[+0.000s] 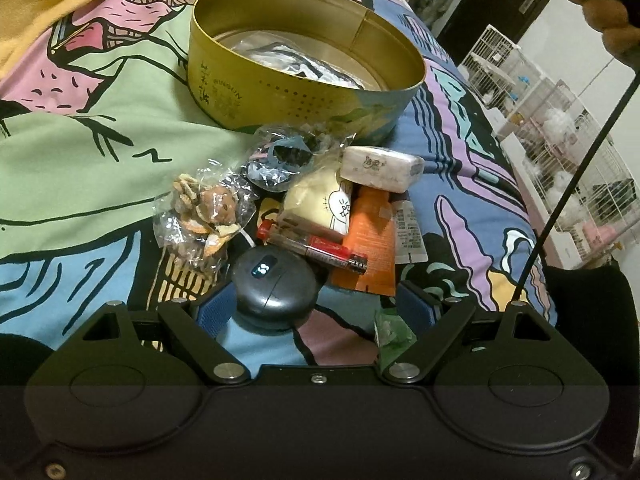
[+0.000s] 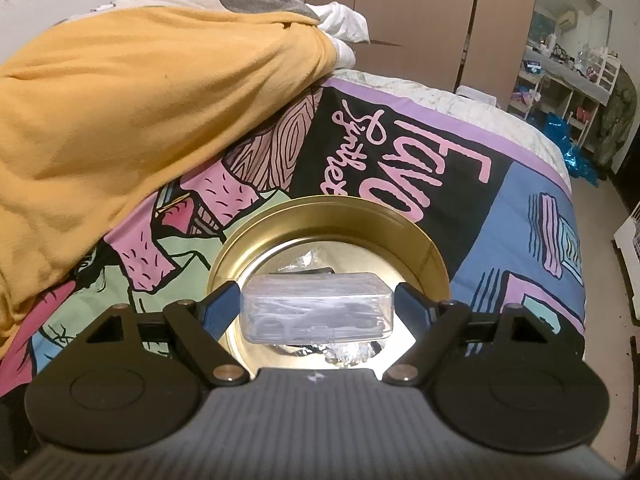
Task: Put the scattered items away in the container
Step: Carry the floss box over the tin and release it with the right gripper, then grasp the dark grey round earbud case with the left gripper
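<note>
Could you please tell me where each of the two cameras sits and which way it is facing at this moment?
Left wrist: on the left gripper, angled down at the pile by the gold tin; open jaws flank a black earbud case; fingers show top right.
Right wrist: on the right gripper, above the gold tin, carrying a clear plastic box.
Shared: tin, patterned bedspread, yellow blanket.

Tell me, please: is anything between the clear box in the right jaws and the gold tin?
Nothing visible blocks it. The clear plastic box hangs directly above the open gold tin. Only a crinkled wrapper lies on the tin's floor below it.
</note>
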